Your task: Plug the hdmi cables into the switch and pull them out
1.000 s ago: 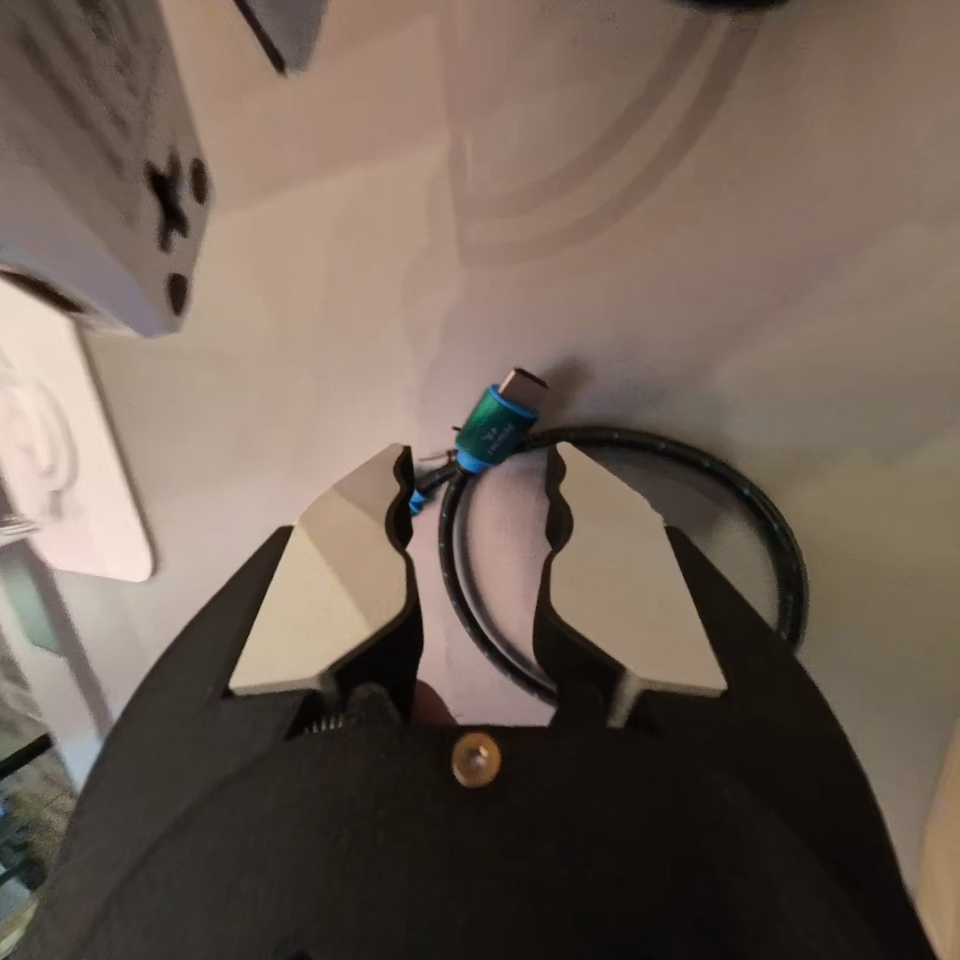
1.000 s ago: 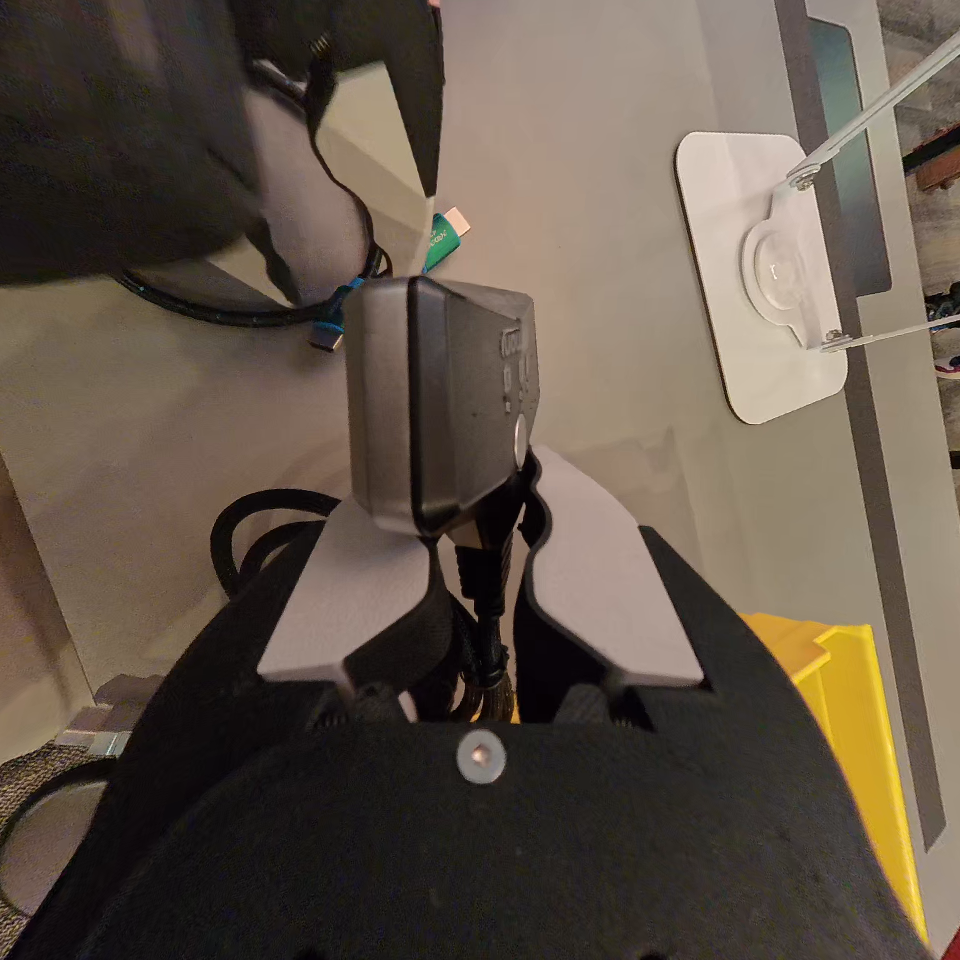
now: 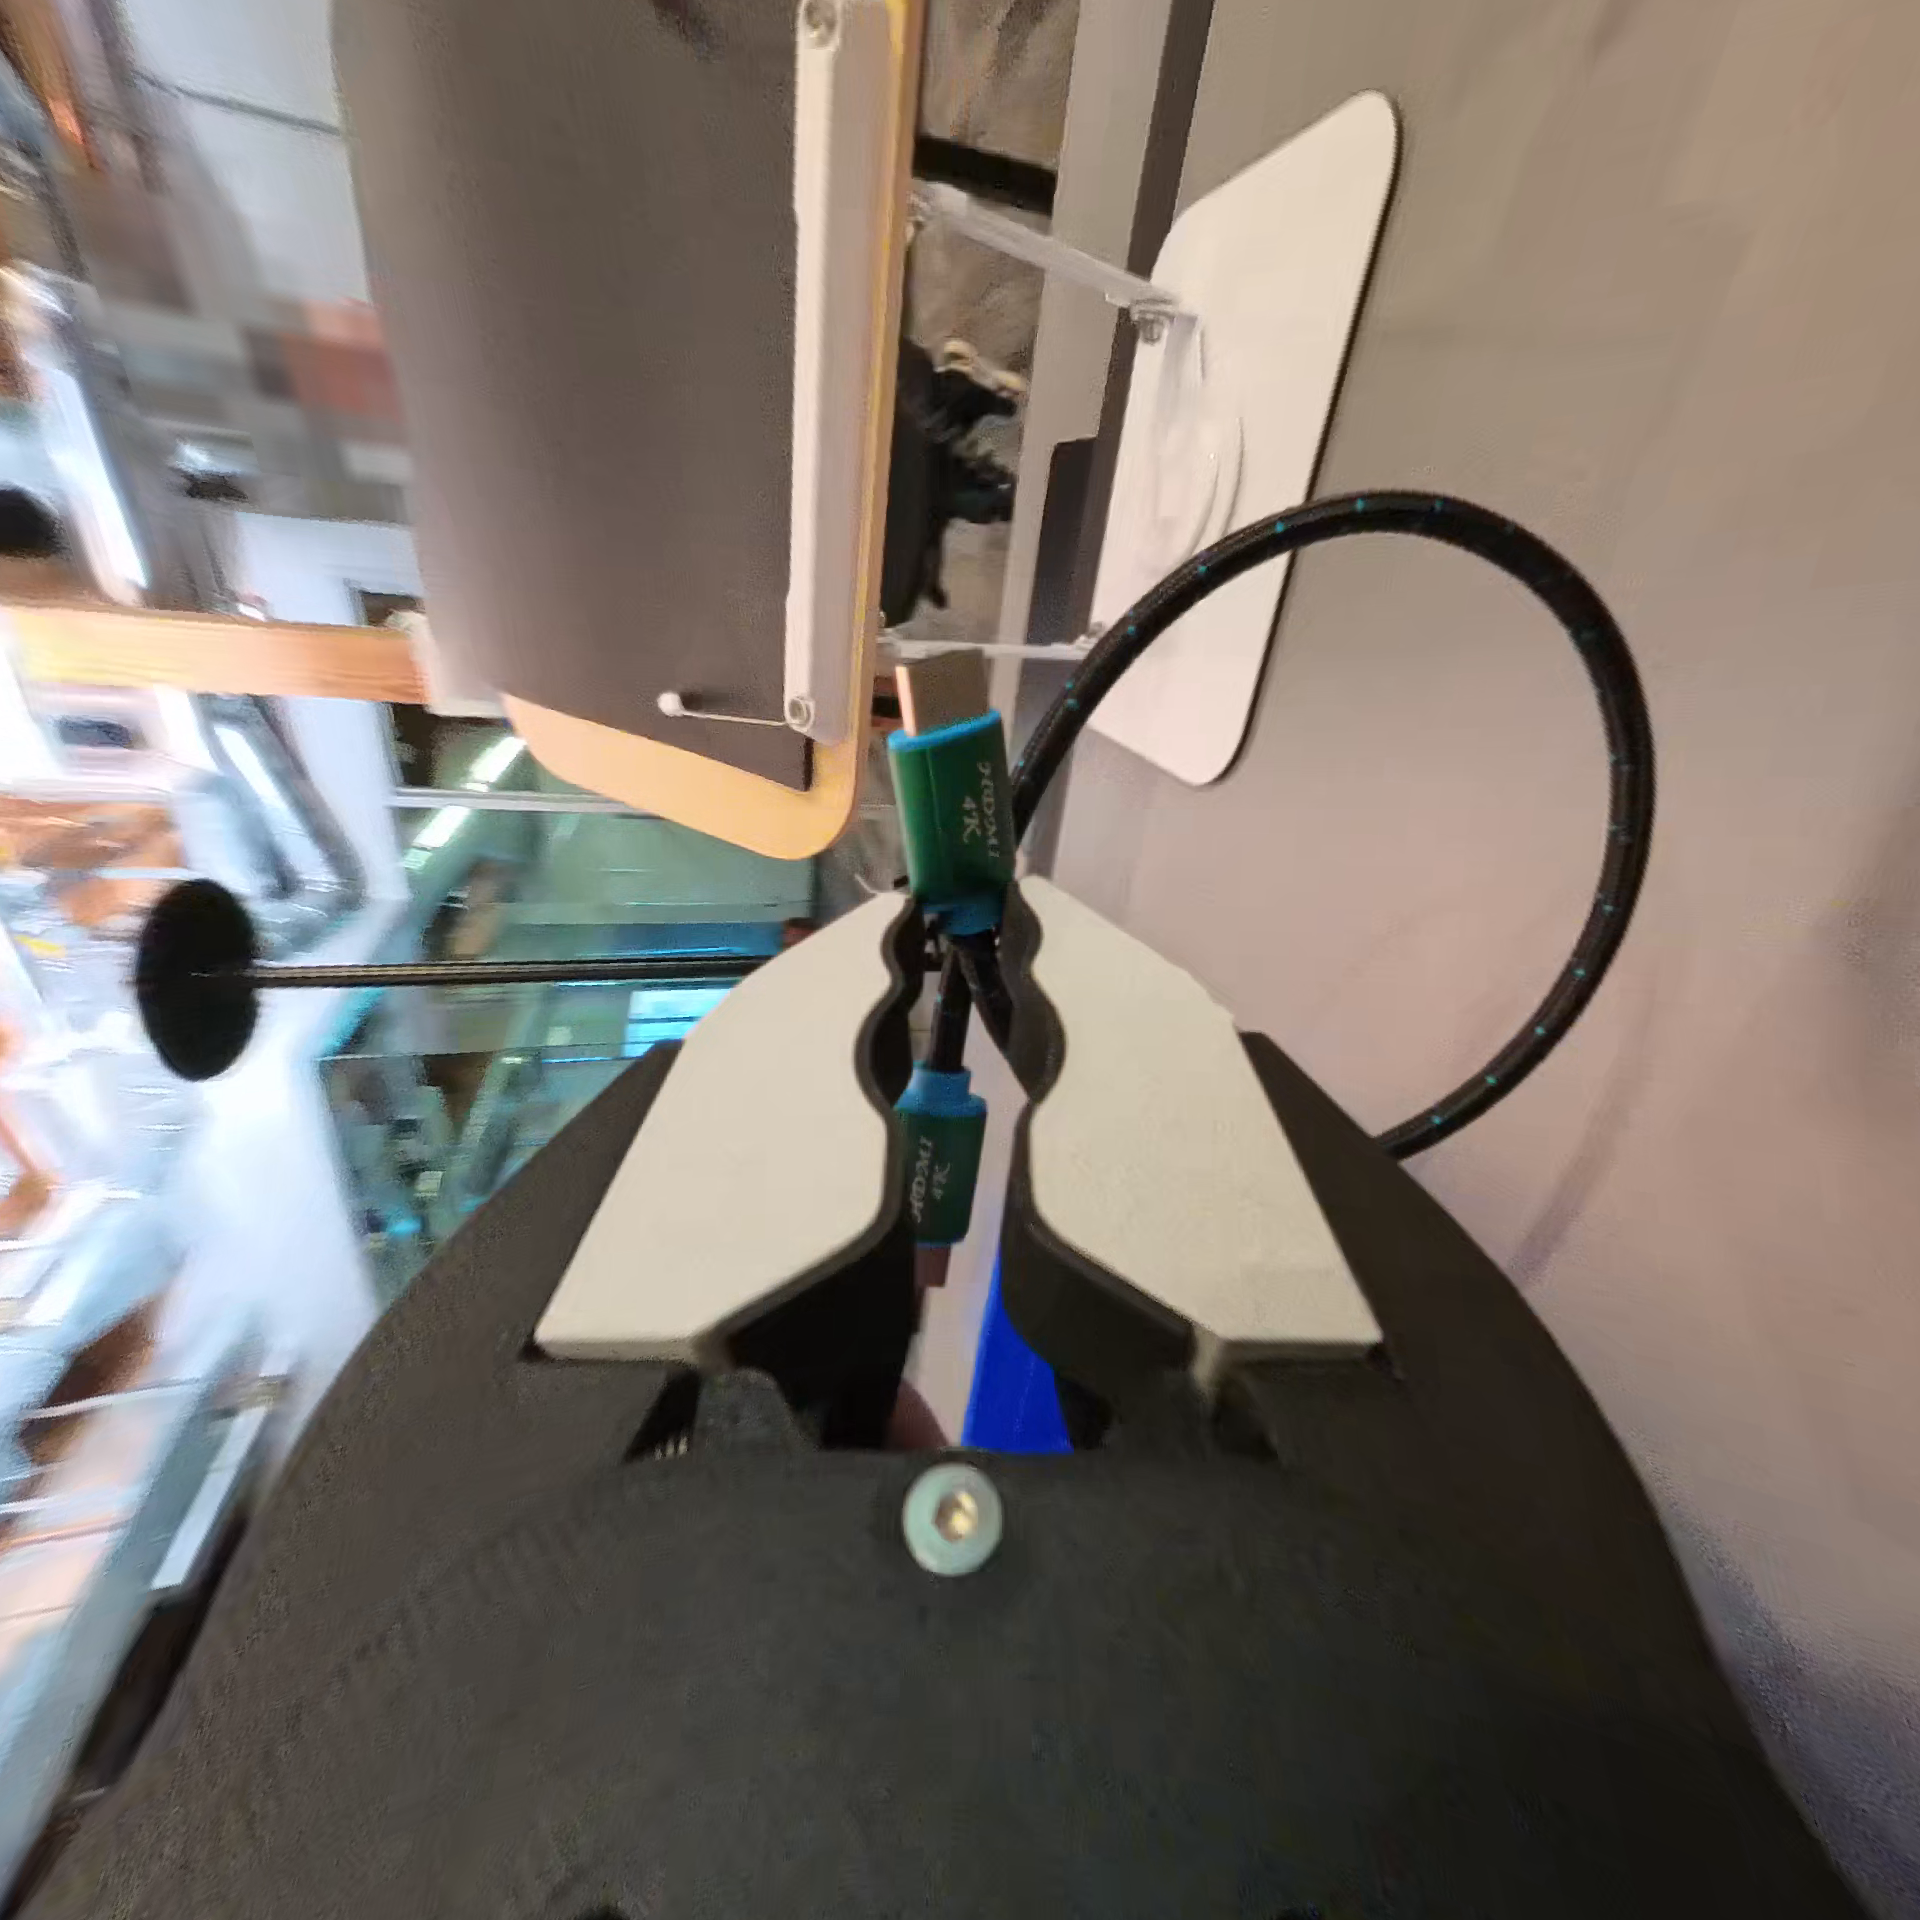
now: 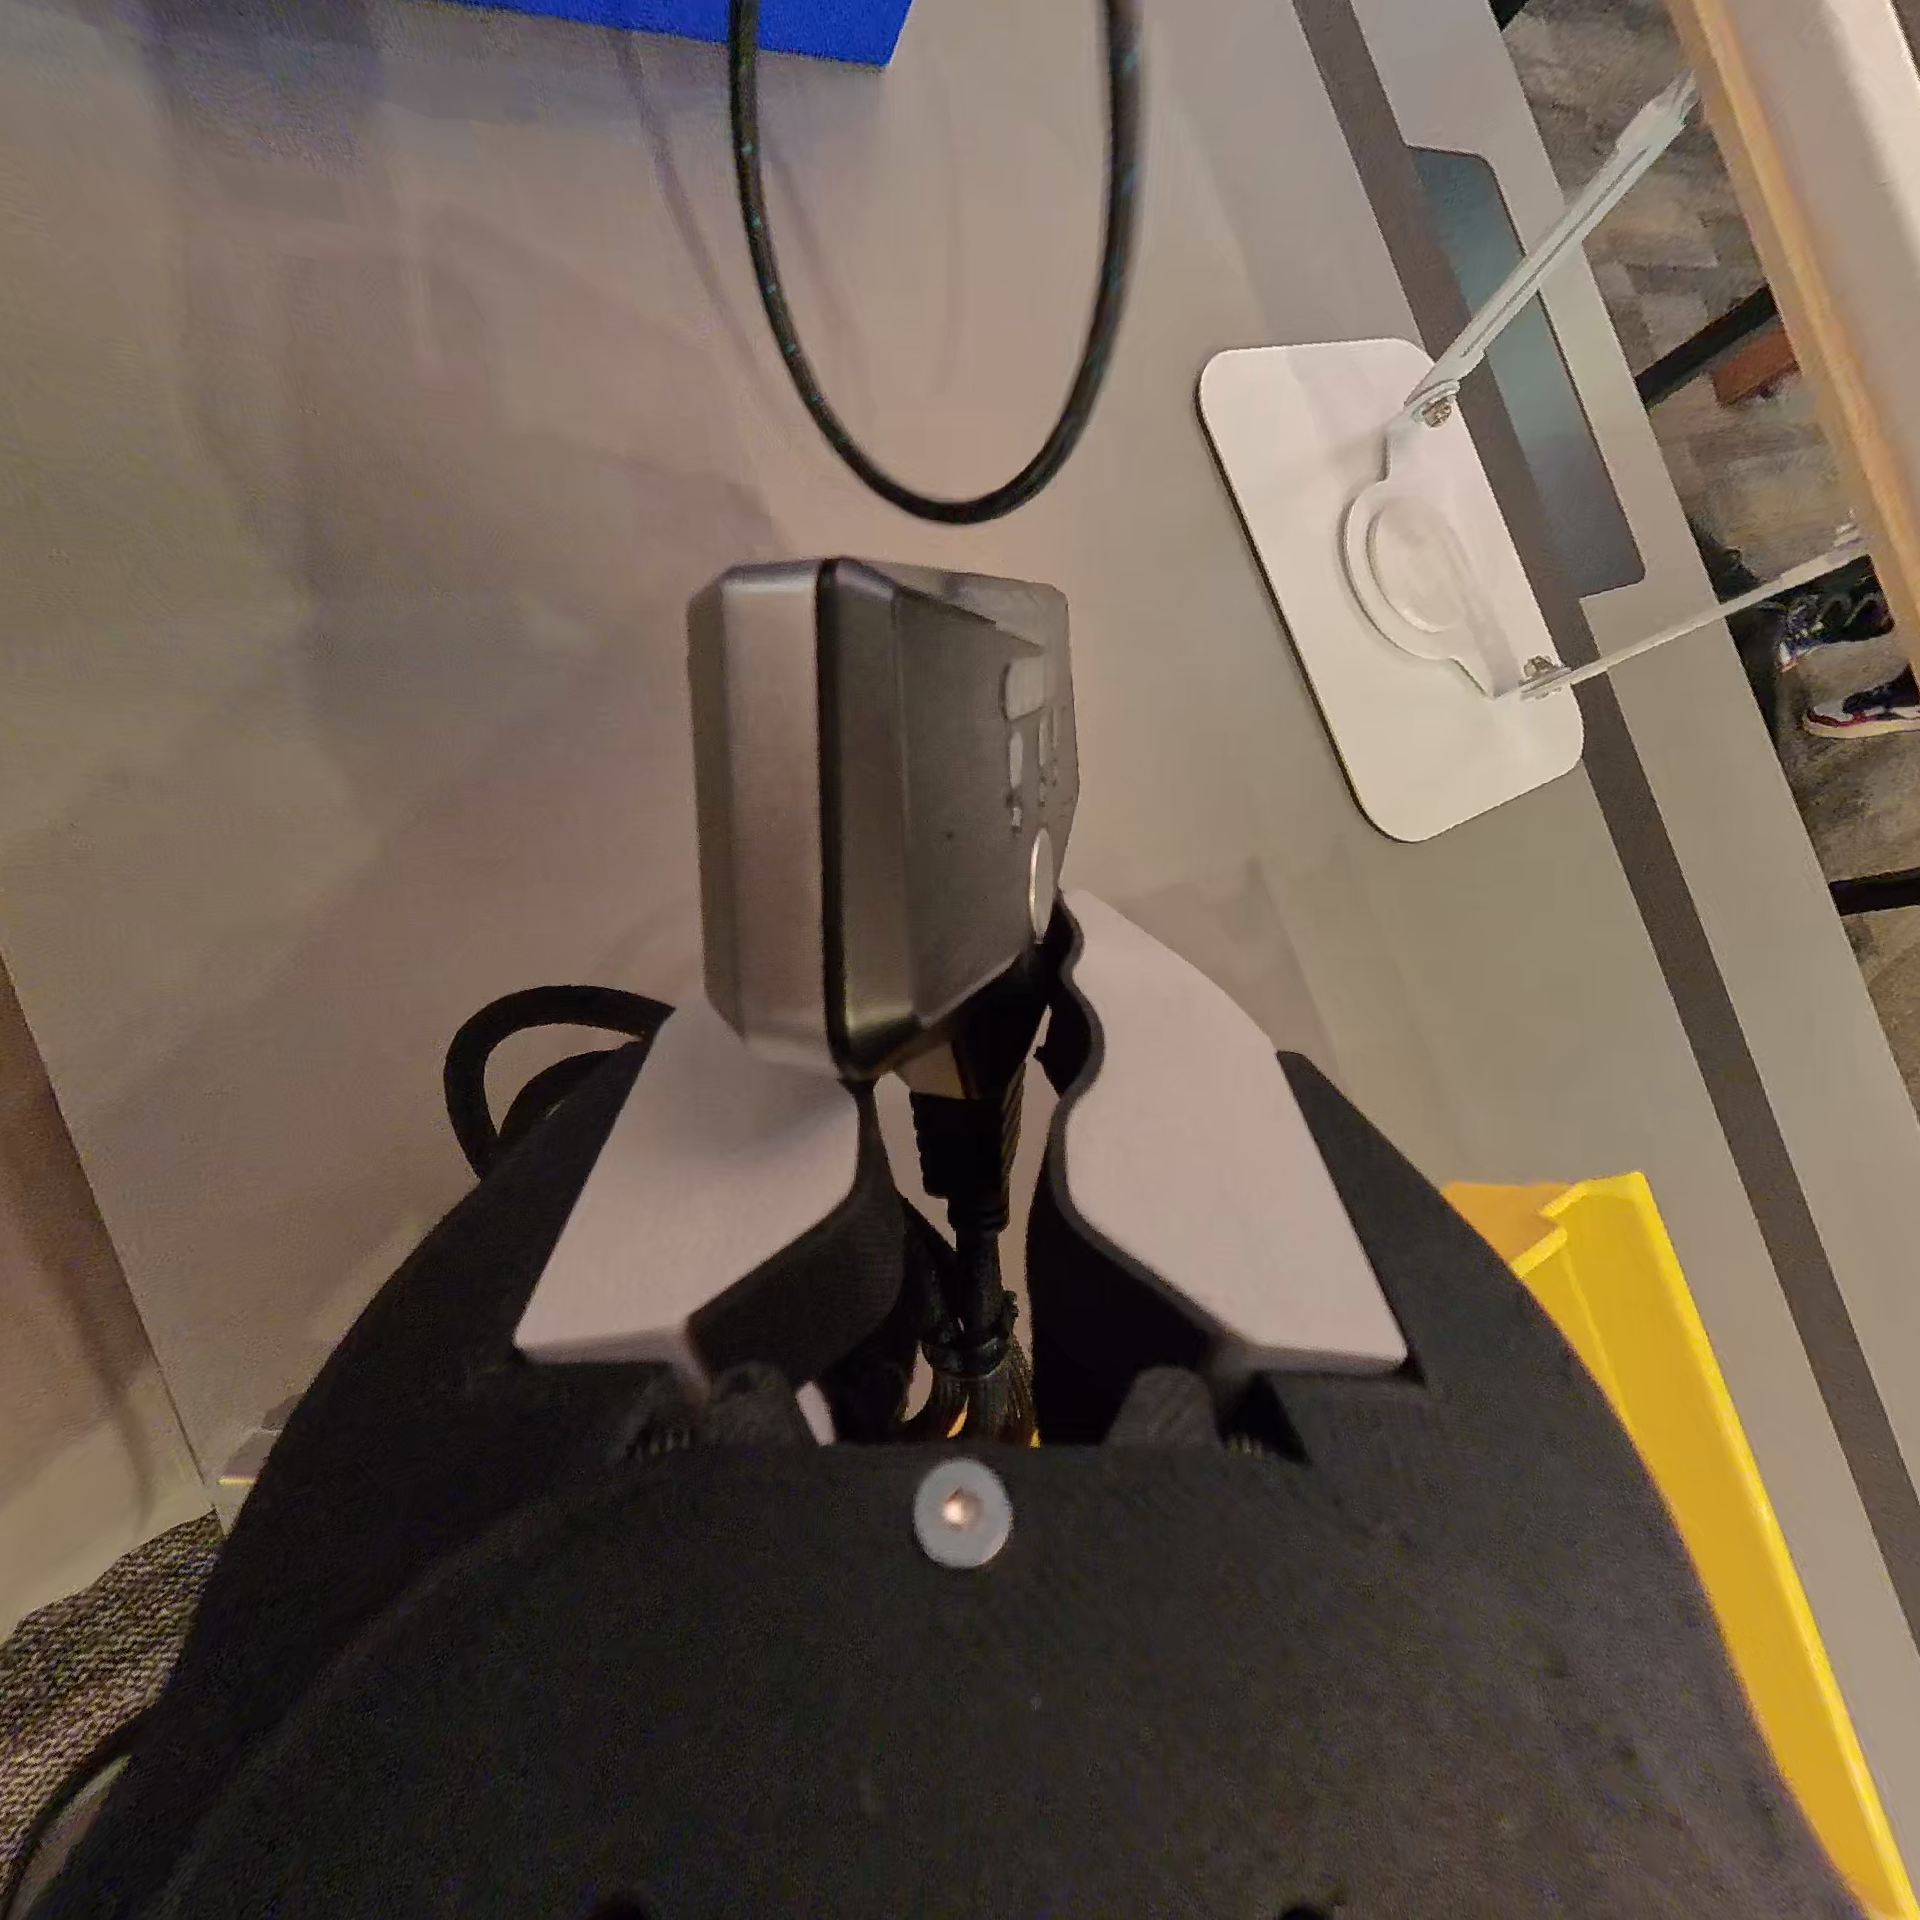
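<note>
The left hand-held gripper (image 3: 961, 920) pinches the green-plugged HDMI cable (image 3: 951, 805) with its plug pointing forward for insertion, while the right hand-held gripper (image 4: 961, 977) clamps the switch (image 4: 883, 810) steady above the desk (image 4: 364, 520).

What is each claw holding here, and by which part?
Left claw pinches the HDMI cable just behind its green plug. Right claw grips the switch at its lower end.

Left tool (image 3: 961, 920) is pinched nearly closed, fingers pointing to 12 o'clock, tips clamped on something thin. Right tool (image 4: 883, 977) also points to 12, tips spread partway and gripping a chunky block between them.
</note>
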Action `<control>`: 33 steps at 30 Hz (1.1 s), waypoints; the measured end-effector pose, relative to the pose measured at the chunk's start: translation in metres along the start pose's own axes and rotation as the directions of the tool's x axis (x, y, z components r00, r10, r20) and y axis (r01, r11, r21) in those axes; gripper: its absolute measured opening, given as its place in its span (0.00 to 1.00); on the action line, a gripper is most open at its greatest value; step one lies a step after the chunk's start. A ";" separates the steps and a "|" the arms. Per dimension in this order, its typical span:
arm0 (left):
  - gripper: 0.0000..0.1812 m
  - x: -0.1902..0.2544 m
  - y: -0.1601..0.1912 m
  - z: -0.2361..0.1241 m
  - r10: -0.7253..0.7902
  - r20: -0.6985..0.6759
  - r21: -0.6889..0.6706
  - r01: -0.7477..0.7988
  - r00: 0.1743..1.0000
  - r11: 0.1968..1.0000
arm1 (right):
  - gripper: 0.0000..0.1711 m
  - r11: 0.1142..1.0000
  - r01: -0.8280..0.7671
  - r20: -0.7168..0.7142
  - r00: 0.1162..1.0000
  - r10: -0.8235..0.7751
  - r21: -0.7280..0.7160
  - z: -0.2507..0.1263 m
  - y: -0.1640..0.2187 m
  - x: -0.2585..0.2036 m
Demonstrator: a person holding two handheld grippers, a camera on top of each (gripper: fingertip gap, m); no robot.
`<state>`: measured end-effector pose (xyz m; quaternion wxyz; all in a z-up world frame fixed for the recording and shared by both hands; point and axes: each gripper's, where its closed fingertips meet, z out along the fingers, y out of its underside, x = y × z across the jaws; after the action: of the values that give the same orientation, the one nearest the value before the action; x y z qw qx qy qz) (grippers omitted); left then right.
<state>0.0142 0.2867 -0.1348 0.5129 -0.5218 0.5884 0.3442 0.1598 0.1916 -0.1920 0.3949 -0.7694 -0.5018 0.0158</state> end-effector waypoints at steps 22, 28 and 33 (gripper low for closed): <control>0.03 0.165 -0.020 -0.057 0.033 -0.336 0.030 -0.024 0.941 0.999 | 0.15 0.998 0.019 0.106 0.994 -0.012 -0.066 0.008 0.013 -0.025; 0.19 0.163 -0.029 -0.057 -0.103 -0.473 0.024 0.129 0.875 0.991 | 0.15 0.989 -0.004 0.291 0.956 0.047 -0.149 0.015 0.019 -0.036; 0.25 0.136 -0.051 -0.060 -0.221 -0.490 0.108 0.311 0.843 0.944 | 0.15 0.979 0.082 0.524 0.851 0.028 -0.185 0.011 0.013 -0.040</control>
<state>0.0589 0.1838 -0.2452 0.4430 -0.6170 0.6460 0.0764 0.1453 0.1640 -0.2226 0.1639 -0.7644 -0.6003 0.1687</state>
